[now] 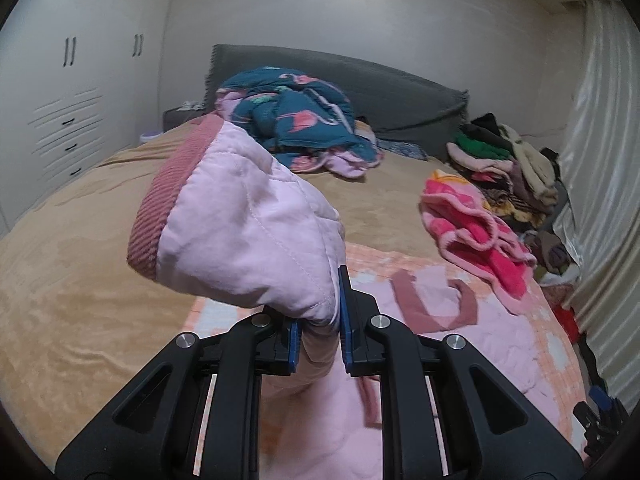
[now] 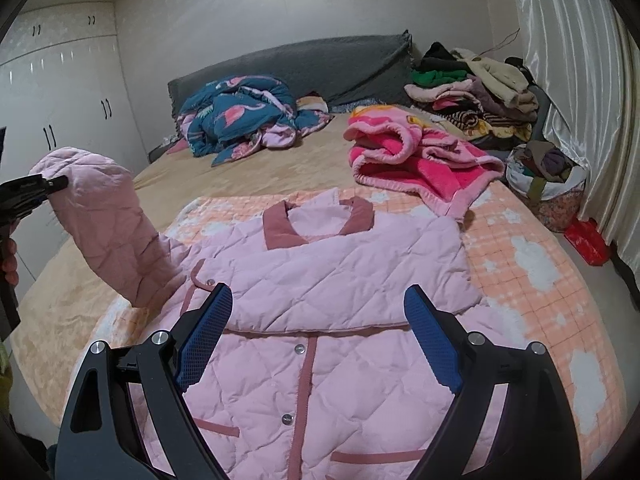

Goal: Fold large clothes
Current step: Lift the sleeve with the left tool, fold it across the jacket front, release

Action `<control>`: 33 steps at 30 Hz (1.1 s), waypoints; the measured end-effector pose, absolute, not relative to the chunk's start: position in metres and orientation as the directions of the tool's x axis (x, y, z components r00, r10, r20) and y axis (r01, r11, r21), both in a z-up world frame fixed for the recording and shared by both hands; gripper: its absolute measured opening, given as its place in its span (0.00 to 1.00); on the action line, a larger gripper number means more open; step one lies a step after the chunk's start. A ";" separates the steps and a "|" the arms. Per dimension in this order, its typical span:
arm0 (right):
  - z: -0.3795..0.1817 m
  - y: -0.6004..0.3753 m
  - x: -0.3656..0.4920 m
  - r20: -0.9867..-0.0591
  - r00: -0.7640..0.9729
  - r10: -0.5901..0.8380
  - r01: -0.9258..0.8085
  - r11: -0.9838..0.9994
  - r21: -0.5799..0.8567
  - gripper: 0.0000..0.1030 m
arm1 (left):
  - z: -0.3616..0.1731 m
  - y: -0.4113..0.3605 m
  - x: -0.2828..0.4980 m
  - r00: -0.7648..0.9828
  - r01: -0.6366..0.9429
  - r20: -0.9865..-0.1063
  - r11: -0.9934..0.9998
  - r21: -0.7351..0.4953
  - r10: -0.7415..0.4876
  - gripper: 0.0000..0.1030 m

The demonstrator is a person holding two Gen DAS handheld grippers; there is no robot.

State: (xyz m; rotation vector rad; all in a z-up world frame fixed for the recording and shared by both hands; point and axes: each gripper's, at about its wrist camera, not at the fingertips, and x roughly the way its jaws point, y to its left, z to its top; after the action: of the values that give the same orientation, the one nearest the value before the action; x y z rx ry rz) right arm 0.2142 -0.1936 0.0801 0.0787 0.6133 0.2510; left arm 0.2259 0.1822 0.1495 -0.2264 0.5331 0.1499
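Left fingers point(image 1: 318, 332) clamp sleeve point(image 1: 248, 224), lifted

**Home bedroom**

Bed point(image 2: 248, 168) with tan cover fills the room, grey headboard point(image 2: 304, 64) against the wall. White built-in wardrobe point(image 2: 60, 92) with drawers on one side, pale curtain point(image 2: 568, 80) on the other. Crumpled teal quilt point(image 2: 236, 116), pink fleece blanket point(image 2: 420, 160) and a clothes pile point(image 2: 476, 92) on the bed; full laundry bag point(image 2: 548, 184) beside it.
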 end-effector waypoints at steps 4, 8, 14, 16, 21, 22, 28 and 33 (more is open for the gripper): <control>0.082 -0.205 0.207 -0.549 0.796 0.255 -0.207 0.967 0.149 0.84 | 0.152 0.154 0.232 0.854 -0.159 -0.518 0.973 -0.169 0.050 0.08; 0.083 -0.218 0.201 -0.550 0.799 0.244 -0.187 0.969 0.159 0.84 | 0.154 0.127 0.237 0.855 -0.126 -0.519 0.978 -0.166 0.022 0.08; 0.081 -0.238 0.195 -0.538 0.808 0.240 -0.173 0.970 0.173 0.84 | 0.158 0.088 0.240 0.857 -0.070 -0.515 0.988 -0.141 -0.013 0.08; 0.081 -0.244 0.194 -0.538 0.809 0.239 -0.163 0.969 0.184 0.84 | 0.159 0.077 0.241 0.857 -0.055 -0.515 0.989 -0.140 -0.025 0.08; 0.084 -0.257 0.189 -0.522 0.820 0.235 -0.159 0.969 0.186 0.84 | 0.156 0.053 0.243 0.854 -0.019 -0.519 0.992 -0.126 -0.050 0.07; 0.084 -0.260 0.188 -0.520 0.822 0.234 -0.155 0.969 0.190 0.84 | 0.155 0.048 0.244 0.852 -0.012 -0.521 0.992 -0.123 -0.054 0.07; 0.084 -0.279 0.185 -0.509 0.830 0.226 -0.133 0.968 0.212 0.84 | 0.148 0.025 0.249 0.847 0.022 -0.525 0.993 -0.116 -0.080 0.07; 0.079 -0.296 0.184 -0.511 0.834 0.209 -0.109 0.970 0.219 0.84 | 0.135 0.001 0.259 0.832 0.061 -0.543 0.993 -0.104 -0.108 0.07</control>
State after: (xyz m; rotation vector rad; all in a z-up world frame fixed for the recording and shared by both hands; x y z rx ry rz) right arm 0.1845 -0.2963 0.0791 0.1844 0.5610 0.1690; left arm 0.2585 0.0007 0.1350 -0.0831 0.5805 -0.0898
